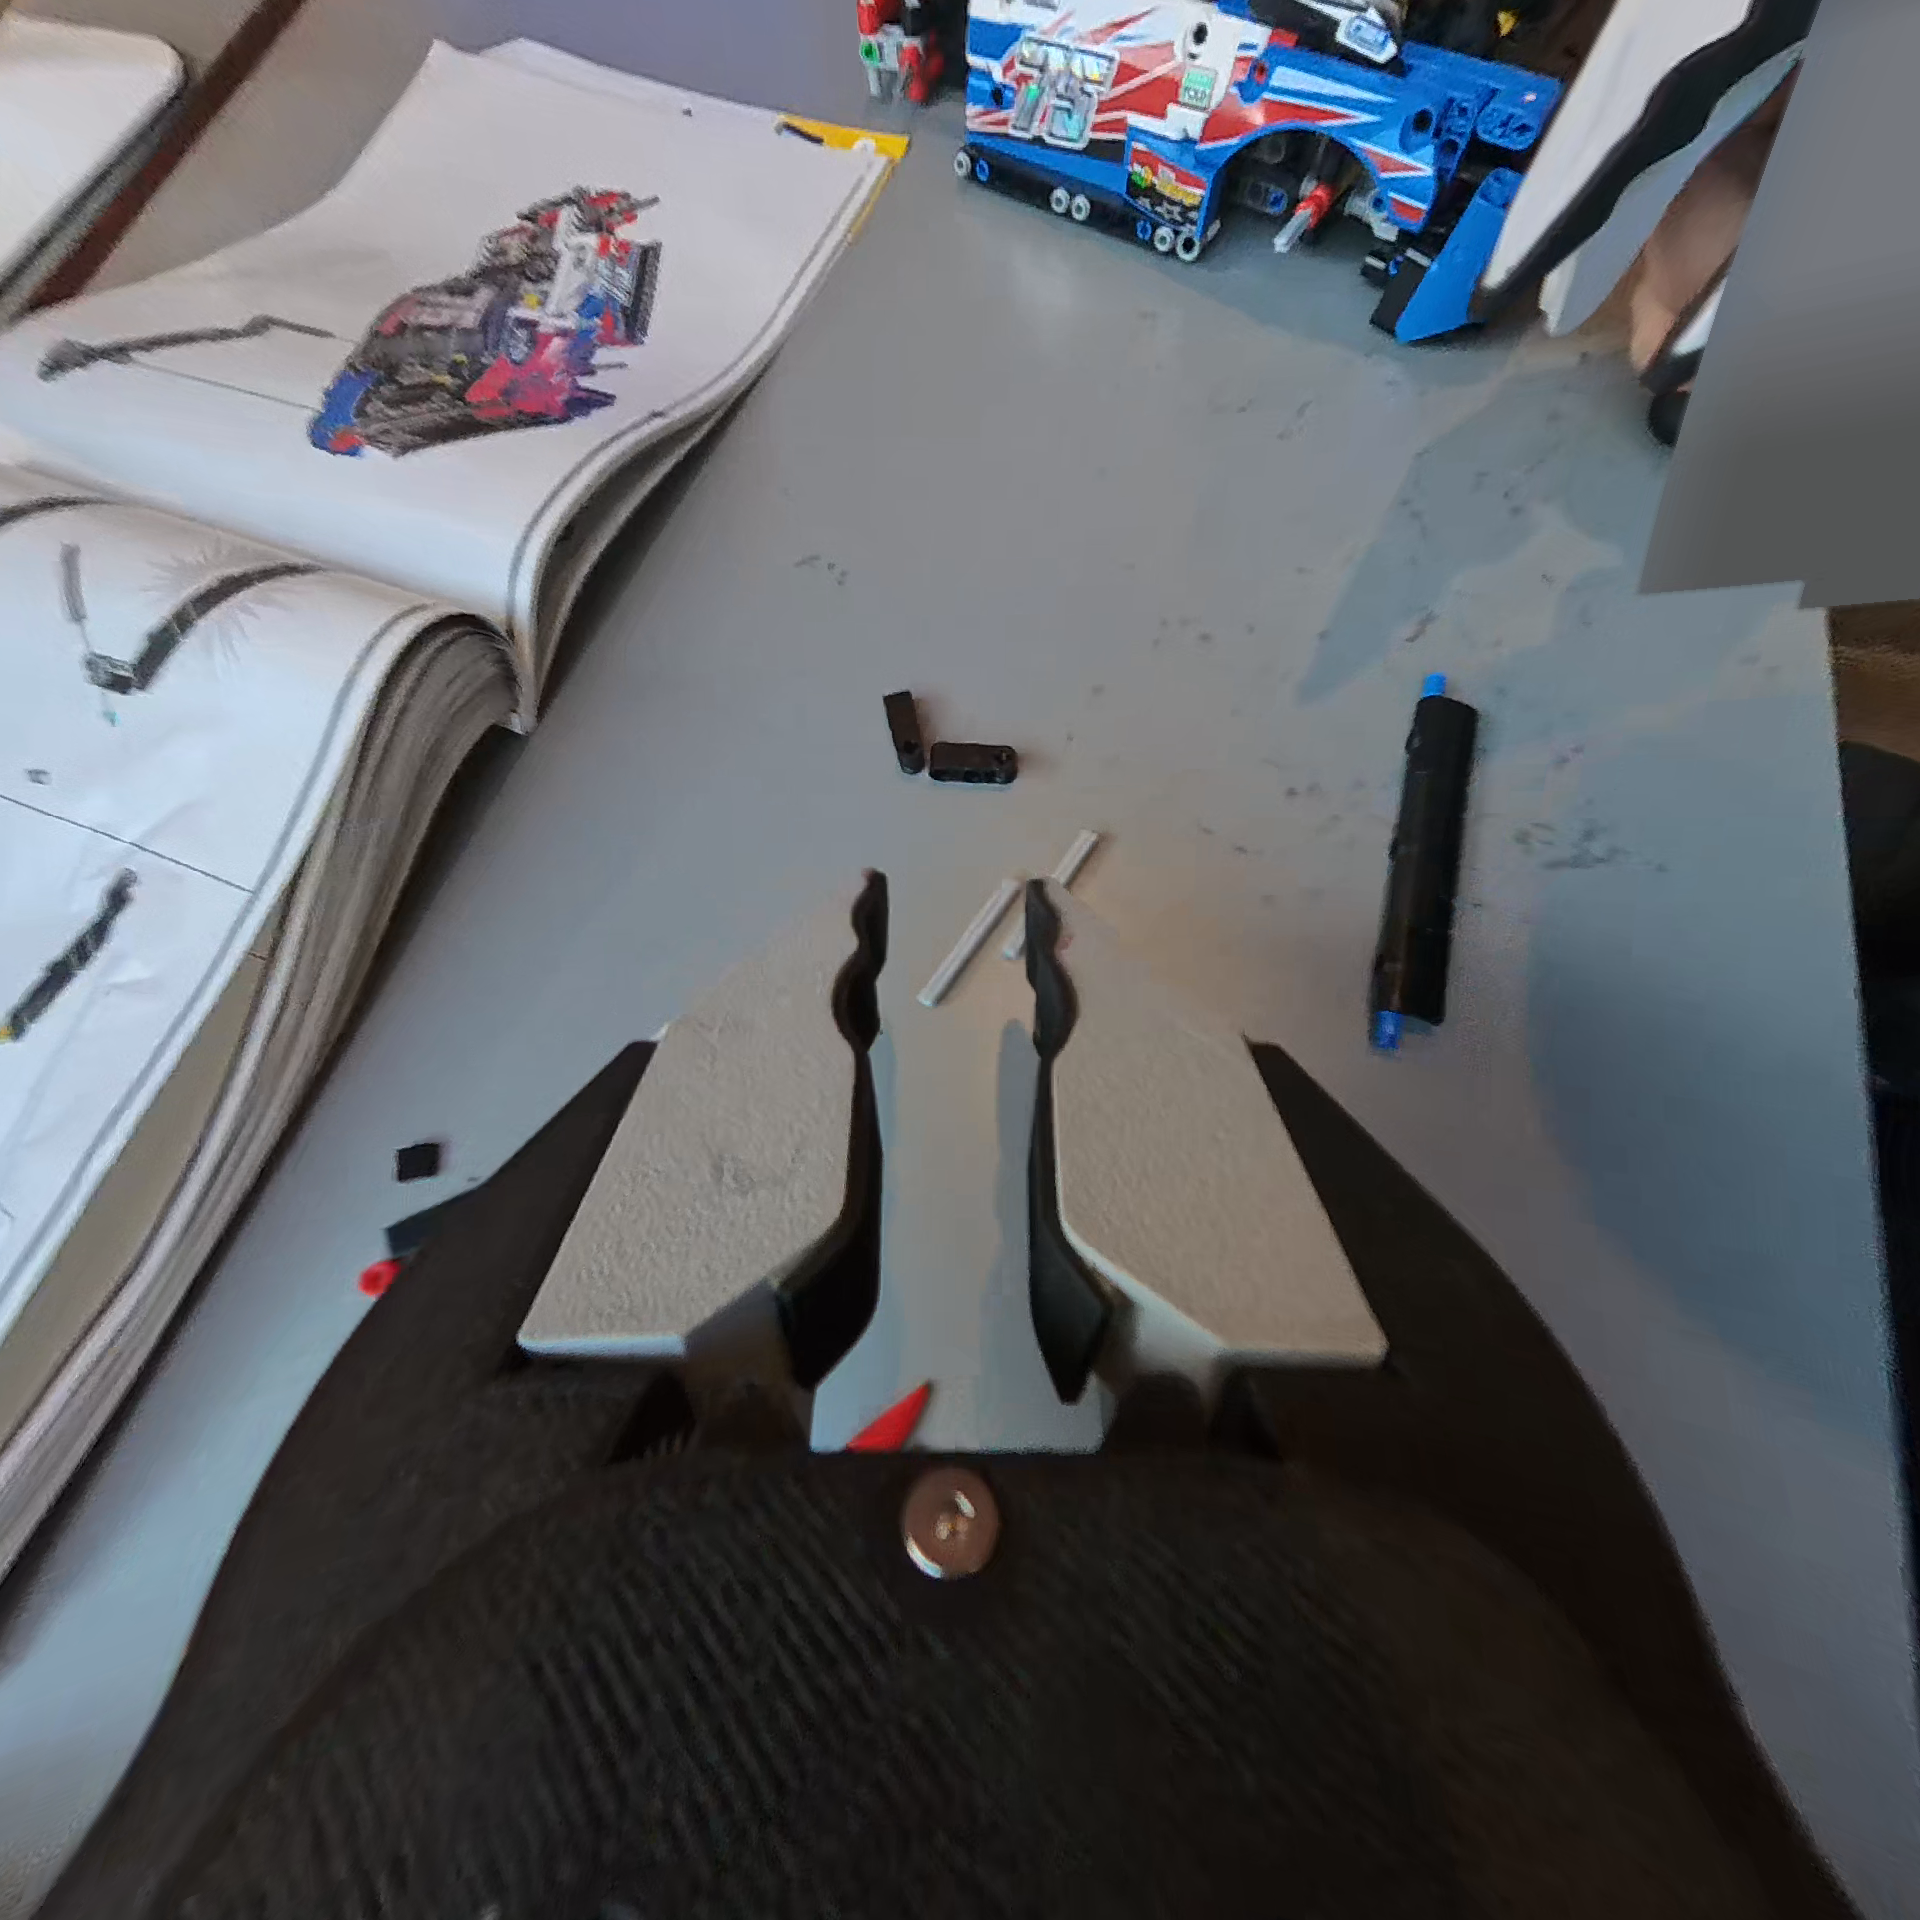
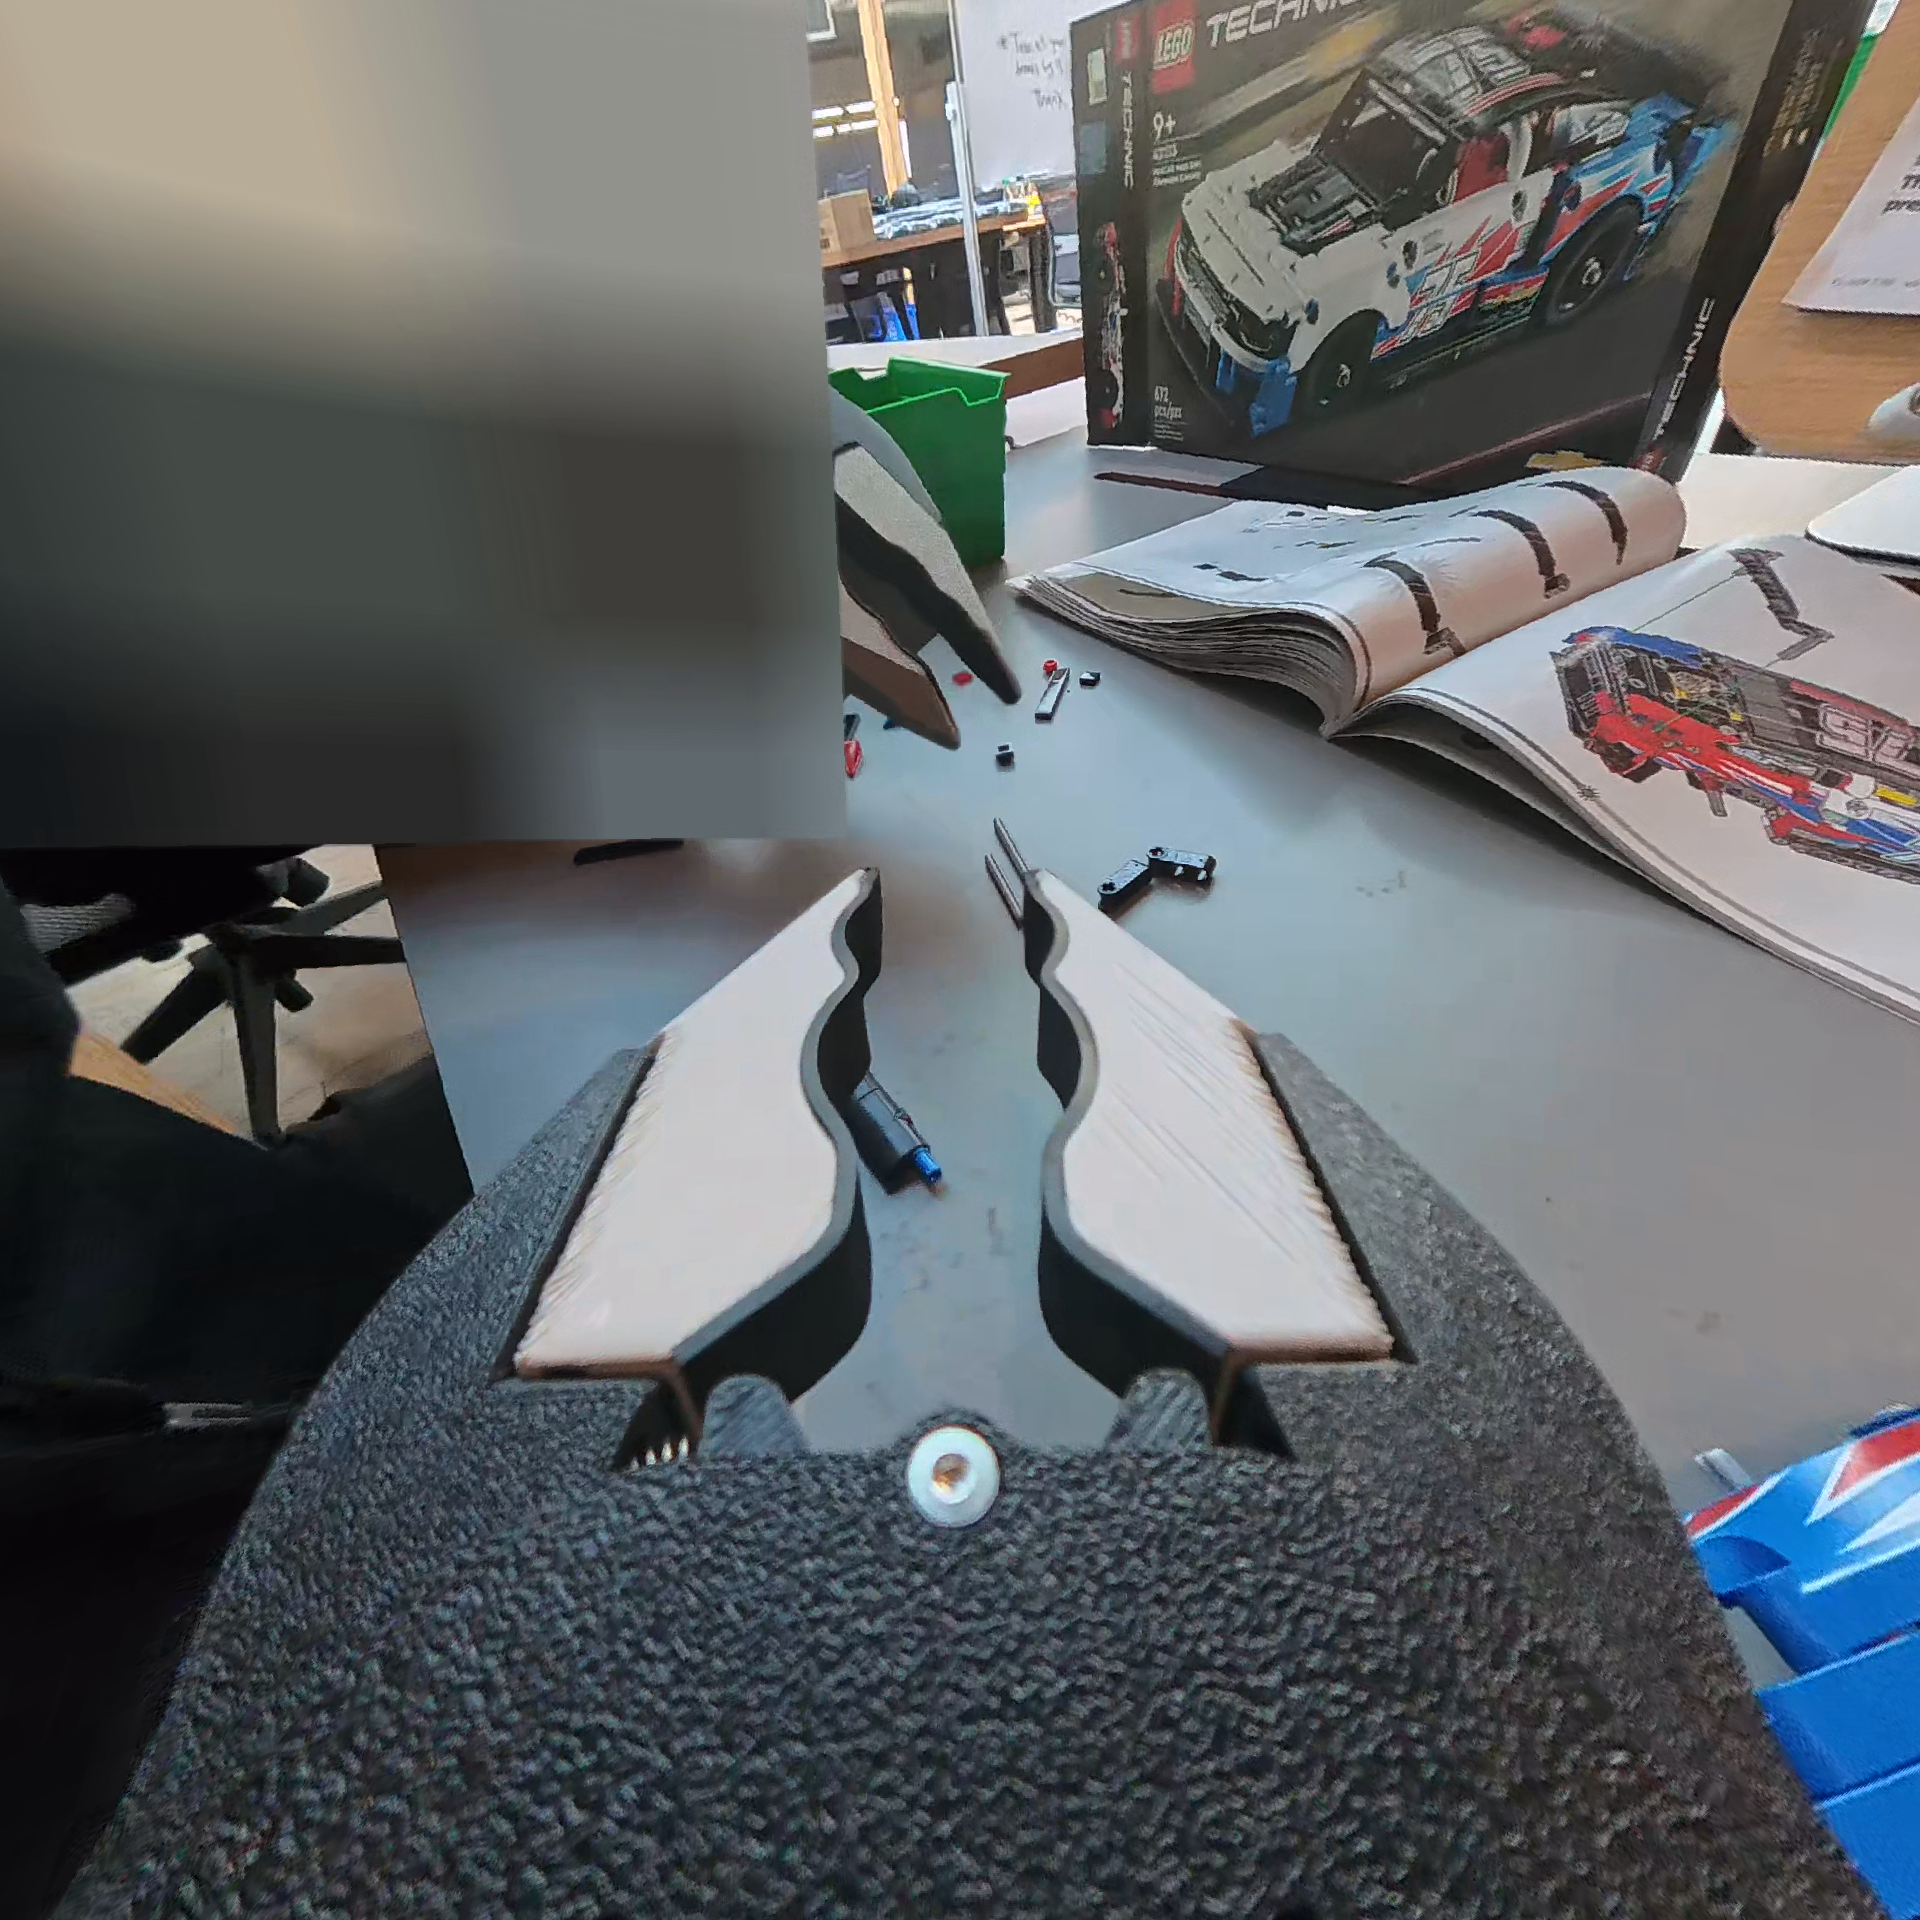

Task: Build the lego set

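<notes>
So the car (image 1: 1247, 135) is well along I'd say: the blue, white and red body shell is together and sits at the far side of the table (image 1: 1039, 520), but the wheel arch is empty and loose bits are still lying around, so plenty left. Manual (image 1: 416, 416) lies open beside it.

My left claw (image 1: 954, 914) is parted with nothing in it, tips right over two grey axles (image 1: 971, 940). Just past them, two small black connectors (image 1: 951, 743); off to the right, a black beam (image 1: 1423, 873) with blue pins in its ends.

My right claw (image 2: 952, 914) is also gaping and empty, with that beam (image 2: 891, 1138) on the table below its fingers.

Only the right view shows the box (image 2: 1403, 229), a green bin (image 2: 940, 436) and the small red and black bits (image 2: 1049, 691) near my other claw. Only the left shows the car's side properly
</notes>
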`<action>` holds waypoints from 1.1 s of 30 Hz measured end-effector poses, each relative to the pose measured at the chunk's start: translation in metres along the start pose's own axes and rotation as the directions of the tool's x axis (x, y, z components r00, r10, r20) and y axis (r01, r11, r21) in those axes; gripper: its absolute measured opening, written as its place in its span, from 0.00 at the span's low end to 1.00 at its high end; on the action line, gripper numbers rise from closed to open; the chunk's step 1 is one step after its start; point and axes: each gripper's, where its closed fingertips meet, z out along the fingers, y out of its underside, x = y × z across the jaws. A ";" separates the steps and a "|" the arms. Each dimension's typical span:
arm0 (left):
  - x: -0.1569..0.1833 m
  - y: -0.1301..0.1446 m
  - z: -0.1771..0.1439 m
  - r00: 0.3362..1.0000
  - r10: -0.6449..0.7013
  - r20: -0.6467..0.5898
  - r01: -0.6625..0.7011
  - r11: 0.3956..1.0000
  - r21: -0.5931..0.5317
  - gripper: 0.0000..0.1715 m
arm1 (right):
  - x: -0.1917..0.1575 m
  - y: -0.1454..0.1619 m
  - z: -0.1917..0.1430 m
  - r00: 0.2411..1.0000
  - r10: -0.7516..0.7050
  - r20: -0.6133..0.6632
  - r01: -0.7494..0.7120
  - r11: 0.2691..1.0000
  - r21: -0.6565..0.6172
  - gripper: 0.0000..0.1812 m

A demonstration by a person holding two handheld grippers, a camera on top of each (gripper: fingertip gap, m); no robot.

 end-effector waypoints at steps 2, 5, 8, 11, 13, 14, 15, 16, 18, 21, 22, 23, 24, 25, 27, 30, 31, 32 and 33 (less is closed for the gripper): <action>0.012 -0.001 0.004 0.997 -0.054 -0.062 0.053 0.998 -0.013 0.14 | -0.001 0.002 0.001 1.000 -0.024 -0.012 0.023 1.000 -0.014 0.14; 0.028 -0.012 0.010 0.984 -0.120 -0.131 0.124 0.992 0.017 0.16 | -0.001 0.002 0.002 0.999 -0.045 -0.026 0.044 0.999 -0.020 0.14; 0.027 -0.018 0.013 0.982 -0.156 -0.105 0.159 0.987 0.016 0.16 | -0.001 0.002 0.002 0.998 -0.054 -0.036 0.053 0.998 -0.022 0.15; 0.015 -0.015 0.019 0.988 -0.155 -0.013 0.154 0.987 -0.048 0.18 | -0.001 0.004 0.003 0.996 -0.073 -0.046 0.072 0.997 -0.036 0.15; 0.011 -0.009 0.028 0.989 -0.148 0.018 0.149 0.983 -0.110 0.19 | -0.002 0.005 0.005 0.995 -0.088 -0.049 0.085 0.995 -0.047 0.15; 0.011 -0.006 0.034 0.988 -0.153 0.019 0.154 0.978 -0.144 0.19 | -0.003 0.006 0.005 0.994 -0.094 -0.049 0.091 0.994 -0.051 0.15; 0.013 -0.004 0.039 0.988 -0.154 0.011 0.154 0.974 -0.168 0.19 | -0.003 0.006 0.005 0.994 -0.100 -0.050 0.097 0.994 -0.055 0.15; 0.014 -0.003 0.045 0.989 -0.149 0.004 0.147 0.971 -0.187 0.19 | -0.004 0.007 0.006 0.993 -0.105 -0.049 0.102 0.993 -0.057 0.15; 0.009 0.002 0.054 0.991 -0.129 0.032 0.133 0.966 -0.221 0.17 | -0.005 0.007 0.006 0.993 -0.112 -0.045 0.109 0.992 -0.059 0.15; 0.006 0.003 0.062 0.992 -0.121 0.037 0.126 0.961 -0.245 0.17 | -0.007 0.007 0.006 0.993 -0.114 -0.034 0.112 0.992 -0.059 0.15; 0.007 0.002 0.065 0.991 -0.131 0.025 0.133 0.960 -0.247 0.17 | -0.007 0.007 0.006 0.993 -0.114 -0.029 0.112 0.992 -0.057 0.15; 0.008 0.002 0.067 0.990 -0.140 0.017 0.140 0.958 -0.251 0.17 | -0.008 0.007 0.005 0.993 -0.114 -0.027 0.112 0.992 -0.053 0.15; 0.007 0.003 0.069 0.990 -0.143 0.016 0.142 0.955 -0.259 0.17 | -0.008 0.006 0.005 0.993 -0.113 -0.026 0.111 0.993 -0.050 0.15; 0.007 0.005 0.071 0.990 -0.143 0.016 0.142 0.952 -0.272 0.17 | -0.008 0.006 0.005 0.994 -0.111 -0.023 0.110 0.993 -0.048 0.15; 0.004 0.005 0.073 0.990 -0.136 0.021 0.137 0.954 -0.267 0.13 | -0.009 0.005 0.004 0.994 -0.108 -0.014 0.107 0.993 -0.042 0.15; 0.003 0.004 0.074 0.989 -0.148 0.011 0.146 0.956 -0.255 0.12 | -0.011 0.005 0.004 0.995 -0.103 0.006 0.104 0.994 -0.035 0.14; 0.003 0.004 0.075 0.988 -0.152 0.006 0.149 0.957 -0.249 0.12 | -0.011 0.004 0.003 0.995 -0.101 0.006 0.101 0.994 -0.032 0.14; 0.003 0.004 0.074 0.989 -0.149 0.001 0.145 0.958 -0.246 0.12 | -0.011 0.004 0.003 0.995 -0.098 0.006 0.098 0.995 -0.029 0.14; 0.003 0.004 0.074 0.990 -0.142 -0.003 0.137 0.960 -0.244 0.12 | -0.010 0.003 0.003 0.996 -0.095 0.003 0.095 0.995 -0.025 0.14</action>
